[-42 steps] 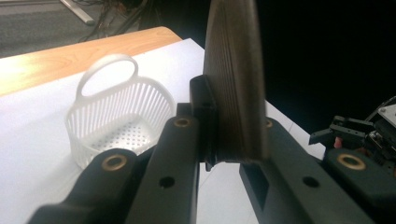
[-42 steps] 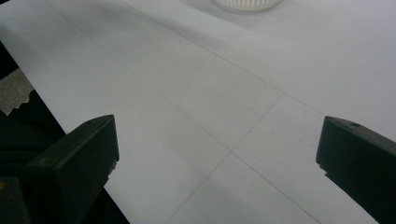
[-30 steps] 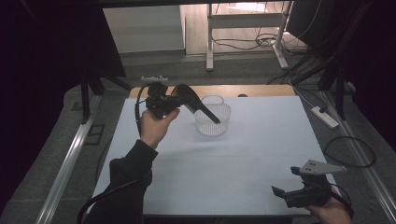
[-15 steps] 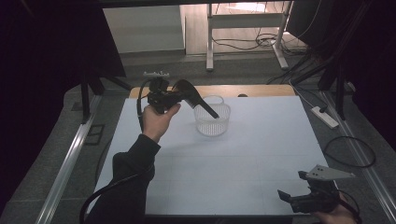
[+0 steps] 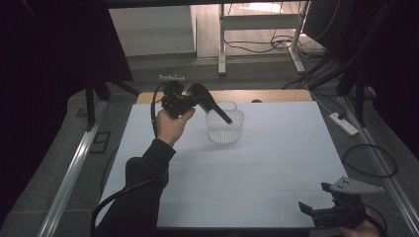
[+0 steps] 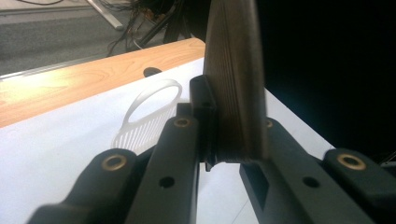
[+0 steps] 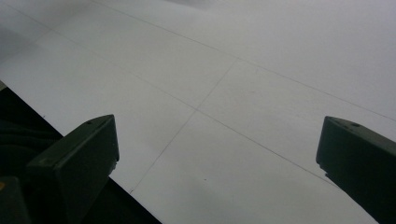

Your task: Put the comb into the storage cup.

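Landmark: the clear ribbed plastic basket (image 5: pixel 225 127), round, perforated, sitting on the white table sheet (image 5: pixel 257 168) toward its far edge.

The left gripper (image 5: pixel 184 102) hangs up and to the left of the basket, jaws clamped on a flat dark brown ridged piece, narrow and stiff-looking (image 5: pixel 210 102). In the left gripper view the dark piece (image 6: pixel 236 84) stands on edge between the black jaws, pinched near its lower end, and the basket (image 6: pixel 147 116) lies beyond it on the sheet. From above, the piece slants down from the gripper and its free tip sits over the basket's mouth, roughly at rim level; can't tell if it touches the wall.

The right gripper (image 5: pixel 341 205) is well away from the basket, at the near right corner of the sheet, jaws spread wide with nothing between them. Its own view shows bare sheet (image 7: pixel 224 93) past both jaws.

Handling, as a guess: the dark piece looks rigid and light, fine ridges along its face giving the pads some bite, so it is unlikely to slip. The grip is at one end, so the long free end could lever or swing; a hold closer to the middle would be steadier. The basket looks thin-walled, light and easy to nudge or tip if the tip catches its rim. Best hold for the basket is its rim, pinched across the wall, gently since thin plastic may flex or crack.
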A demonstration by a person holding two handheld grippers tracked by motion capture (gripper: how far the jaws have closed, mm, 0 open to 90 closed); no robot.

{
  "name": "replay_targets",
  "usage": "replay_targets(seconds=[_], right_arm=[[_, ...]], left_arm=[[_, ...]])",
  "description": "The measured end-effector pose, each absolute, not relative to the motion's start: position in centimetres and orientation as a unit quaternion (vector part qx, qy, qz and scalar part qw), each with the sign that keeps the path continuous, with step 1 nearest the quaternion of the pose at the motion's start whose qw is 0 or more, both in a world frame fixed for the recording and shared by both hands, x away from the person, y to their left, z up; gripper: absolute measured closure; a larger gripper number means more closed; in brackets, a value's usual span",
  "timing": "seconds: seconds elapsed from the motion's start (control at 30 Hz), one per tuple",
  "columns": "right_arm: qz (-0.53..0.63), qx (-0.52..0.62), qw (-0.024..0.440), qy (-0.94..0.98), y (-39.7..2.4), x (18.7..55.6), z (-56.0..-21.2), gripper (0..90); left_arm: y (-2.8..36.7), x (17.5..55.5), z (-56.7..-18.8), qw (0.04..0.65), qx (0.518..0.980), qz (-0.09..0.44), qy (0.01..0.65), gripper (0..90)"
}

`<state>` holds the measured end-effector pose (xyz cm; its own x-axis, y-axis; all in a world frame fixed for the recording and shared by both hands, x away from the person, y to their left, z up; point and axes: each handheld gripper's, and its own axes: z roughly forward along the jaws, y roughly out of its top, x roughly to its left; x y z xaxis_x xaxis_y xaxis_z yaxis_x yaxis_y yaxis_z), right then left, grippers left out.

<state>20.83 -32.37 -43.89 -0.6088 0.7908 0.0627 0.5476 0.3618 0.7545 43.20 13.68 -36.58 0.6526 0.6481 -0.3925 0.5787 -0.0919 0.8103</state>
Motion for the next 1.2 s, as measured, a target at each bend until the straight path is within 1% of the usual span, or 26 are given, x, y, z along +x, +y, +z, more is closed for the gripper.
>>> replay_targets(seconds=[0.4,1.2], right_arm=[[0.387,0.411,0.164,0.809,-32.4,20.7,-43.9,0.0],[0.381,0.410,0.160,0.813,-32.3,20.7,-43.9,0.8]], left_arm=[[12.5,44.5,-38.2,0.528,0.735,0.023,0.424,86.6],[11.9,46.0,-41.8,0.525,0.724,-0.001,0.449,86.6]])
